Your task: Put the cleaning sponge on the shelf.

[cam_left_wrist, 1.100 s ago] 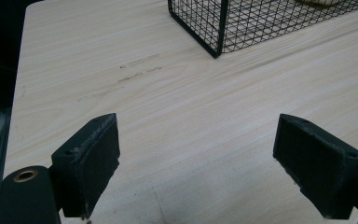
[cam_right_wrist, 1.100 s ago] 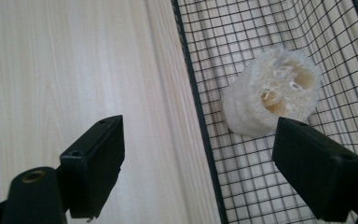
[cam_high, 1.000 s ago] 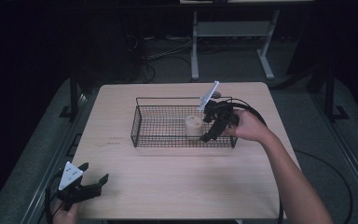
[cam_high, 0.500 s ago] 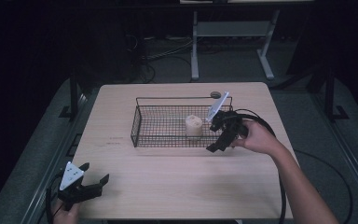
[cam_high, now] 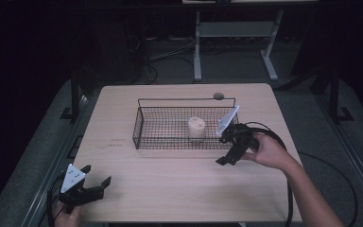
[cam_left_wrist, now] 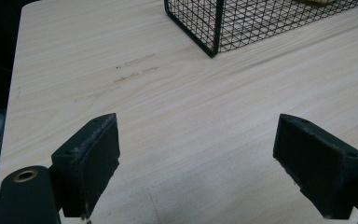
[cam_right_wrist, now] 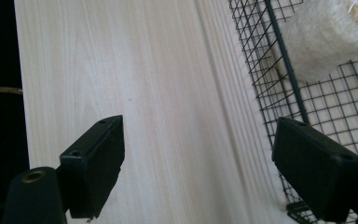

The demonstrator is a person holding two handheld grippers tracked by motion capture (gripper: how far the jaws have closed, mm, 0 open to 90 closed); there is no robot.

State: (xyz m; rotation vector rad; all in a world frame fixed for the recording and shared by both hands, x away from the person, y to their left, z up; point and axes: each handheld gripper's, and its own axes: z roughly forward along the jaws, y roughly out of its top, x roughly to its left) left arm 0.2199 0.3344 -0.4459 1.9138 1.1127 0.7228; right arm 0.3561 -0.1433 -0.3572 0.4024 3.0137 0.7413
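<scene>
A black wire basket [cam_high: 144, 124] stands mid-table with a cream cylindrical roll [cam_high: 196, 127] upright inside it, toward its right end. My right gripper [cam_high: 226, 157] hovers just outside the basket's front right corner, jaws open and empty, pointing down at the table. In the right gripper view, my right gripper [cam_right_wrist: 200, 172] looks at bare wood, with the basket wall [cam_right_wrist: 279, 60] and the roll [cam_right_wrist: 326, 37] at the right. My left gripper [cam_high: 97, 176] is open and empty at the table's near left corner. In its own view, my left gripper [cam_left_wrist: 196, 163] faces the basket's corner [cam_left_wrist: 214, 28].
The light wooden table [cam_high: 170, 189] has room in front of the basket and to its left. A small dark disc [cam_high: 218, 96] lies behind the basket's back right corner. Dark floor, cables and a metal stand leg [cam_high: 197, 56] lie beyond the table.
My right gripper has drawn back from beside the roll, out over the basket's front right corner and lower toward the table. The roll stays in the basket. The left gripper is still.
</scene>
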